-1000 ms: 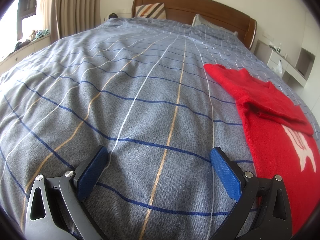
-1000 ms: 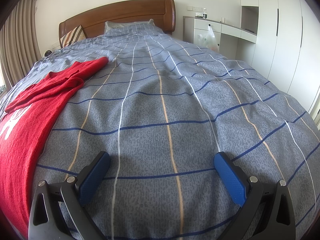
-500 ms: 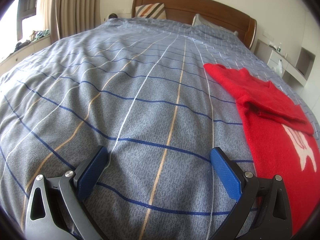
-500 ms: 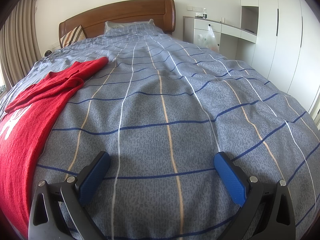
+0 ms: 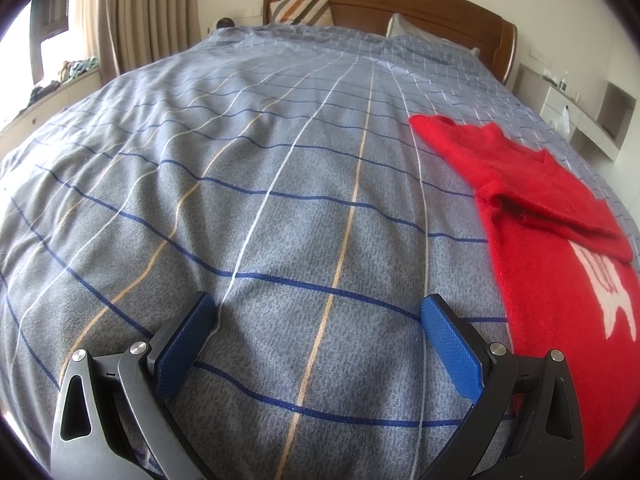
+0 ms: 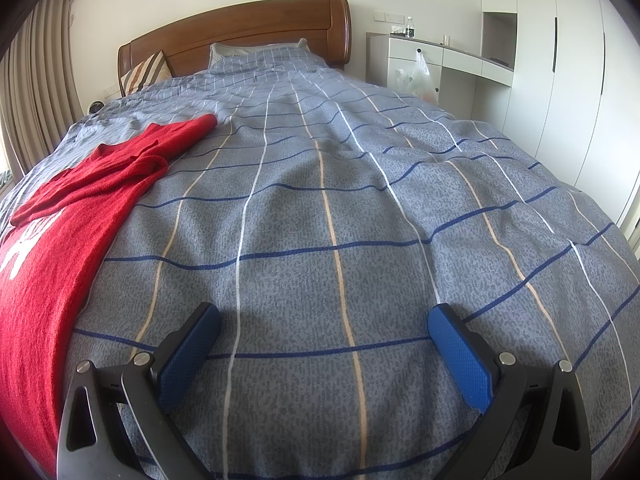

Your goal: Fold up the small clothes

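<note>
A red knitted sweater [image 5: 552, 240] with a white motif lies flat on the bed, at the right in the left wrist view; one sleeve is folded across its chest. The same sweater [image 6: 60, 248] fills the left edge of the right wrist view. My left gripper [image 5: 318, 312] is open just above the cover, left of the sweater, with nothing between its blue pads [image 5: 184, 344]. On the sweater's other side my right gripper [image 6: 324, 320] stands open too, its pads [image 6: 460, 356] empty over bare cover.
A grey-blue checked bedcover [image 6: 360, 200] spreads over the whole bed, with a wooden headboard [image 6: 240, 28] and pillows [image 5: 300, 8] at the far end. Curtains [image 5: 132, 12] and a windowsill lie left; a white desk [image 6: 440, 56] and wardrobe [image 6: 560, 60] stand right.
</note>
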